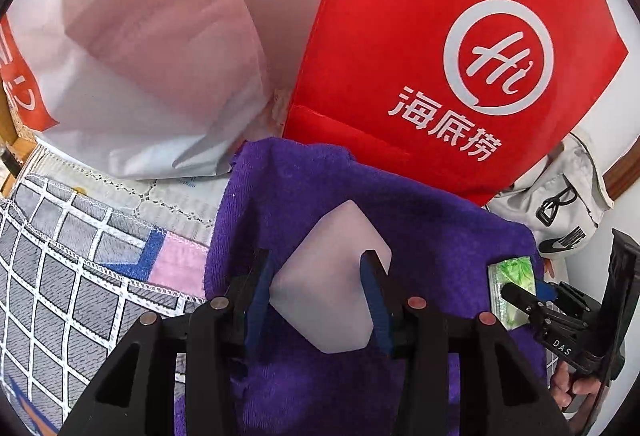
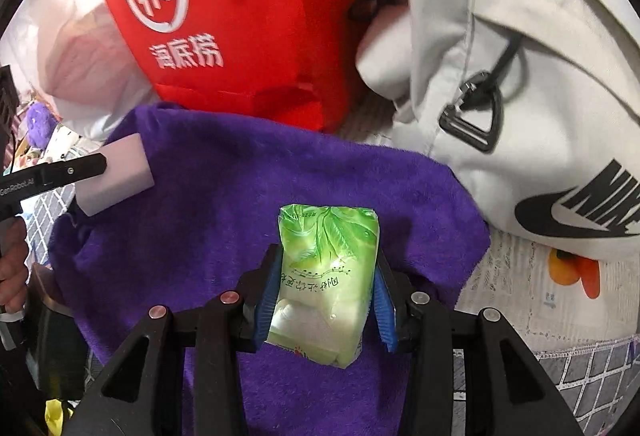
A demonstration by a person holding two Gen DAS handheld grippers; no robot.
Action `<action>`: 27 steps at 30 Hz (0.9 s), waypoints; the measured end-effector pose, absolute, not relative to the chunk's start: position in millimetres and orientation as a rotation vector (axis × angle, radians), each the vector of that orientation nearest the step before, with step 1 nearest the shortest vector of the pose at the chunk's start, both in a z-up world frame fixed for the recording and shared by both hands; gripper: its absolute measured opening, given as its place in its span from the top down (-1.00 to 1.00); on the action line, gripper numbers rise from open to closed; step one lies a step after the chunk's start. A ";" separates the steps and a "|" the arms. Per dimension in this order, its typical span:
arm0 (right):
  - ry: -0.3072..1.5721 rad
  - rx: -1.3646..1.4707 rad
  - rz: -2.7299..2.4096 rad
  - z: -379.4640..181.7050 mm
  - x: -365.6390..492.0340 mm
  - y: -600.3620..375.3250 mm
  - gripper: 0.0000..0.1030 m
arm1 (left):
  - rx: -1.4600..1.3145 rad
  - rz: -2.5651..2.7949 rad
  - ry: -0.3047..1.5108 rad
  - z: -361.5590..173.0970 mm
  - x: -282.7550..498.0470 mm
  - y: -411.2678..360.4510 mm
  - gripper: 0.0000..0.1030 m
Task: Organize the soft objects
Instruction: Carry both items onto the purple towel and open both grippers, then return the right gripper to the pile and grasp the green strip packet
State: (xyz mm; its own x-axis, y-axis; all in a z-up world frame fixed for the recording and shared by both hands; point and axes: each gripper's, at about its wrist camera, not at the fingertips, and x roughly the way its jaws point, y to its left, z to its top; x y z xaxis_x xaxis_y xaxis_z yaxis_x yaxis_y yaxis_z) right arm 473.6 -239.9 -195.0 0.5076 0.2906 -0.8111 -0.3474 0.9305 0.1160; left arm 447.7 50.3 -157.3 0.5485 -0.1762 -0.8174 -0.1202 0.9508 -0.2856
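Bedding w/ a grey-and-white grid quilt and a lace-edged white sheet sits under everything; a purple towel lies spread over it, right below both my tools. Behind the towel, a red non-woven bag w/ a white "Hi" logo stands upright. Left of it leans a white paper bag; right of it slumps a white Nike bag w/ a black buckle, touching the towel's far right edge.

My left gripper clamps a pale pink sponge block between its blue-padded fingers, held tilted above the towel's left part. Seen from the right wrist cam, the block sticks out past the finger tips, above the towel's left edge.

My right gripper squeezes a green tissue pack from both sides, pads pressed into the plastic wrap. The pack points lengthwise away from me, over the towel's middle. Can't tell whether it touches the towel. Orange printed shape on the sheet shows just under the Nike bag.
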 end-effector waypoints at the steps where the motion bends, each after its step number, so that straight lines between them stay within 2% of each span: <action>1: 0.967 -0.064 0.386 -195.2 473.1 -240.7 0.14 | -0.332 -0.038 0.994 -157.4 448.0 50.5 0.10; 2: 0.969 -0.067 0.386 -195.3 472.5 -241.2 0.11 | -0.330 -0.032 0.994 -156.7 448.1 50.6 0.06; 4: 0.970 -0.077 0.383 -194.0 471.9 -240.8 -0.01 | -0.331 -0.031 1.014 -157.1 449.6 49.8 -0.25; 5: 0.969 -0.080 0.384 -193.0 470.8 -240.5 -0.17 | -0.336 -0.036 1.023 -156.5 448.8 49.6 -0.28; 6: 0.969 -0.083 0.391 -191.4 470.3 -238.2 -0.32 | -0.340 -0.038 1.024 -155.2 447.6 50.3 -0.29; 16: 0.899 -0.132 0.308 -146.3 414.5 -232.2 -0.52 | -0.342 0.014 0.983 -115.7 395.9 73.1 -0.33; 18: 0.887 -0.140 0.262 -133.5 391.5 -232.1 -0.71 | -0.320 0.007 0.919 -102.9 375.6 80.0 -0.33; 27: 0.805 -0.045 0.286 -98.4 284.6 -222.8 -0.72 | -0.327 0.035 0.883 -70.4 279.8 107.8 -0.33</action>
State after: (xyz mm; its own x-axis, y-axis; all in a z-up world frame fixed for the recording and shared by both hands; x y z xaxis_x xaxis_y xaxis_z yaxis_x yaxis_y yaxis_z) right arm 284.6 -222.8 -98.4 0.6569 0.2352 -0.7164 -0.2694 0.9606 0.0683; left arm 279.8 107.8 -70.4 0.6373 -0.1041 -0.7635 -0.1643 0.9497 -0.2666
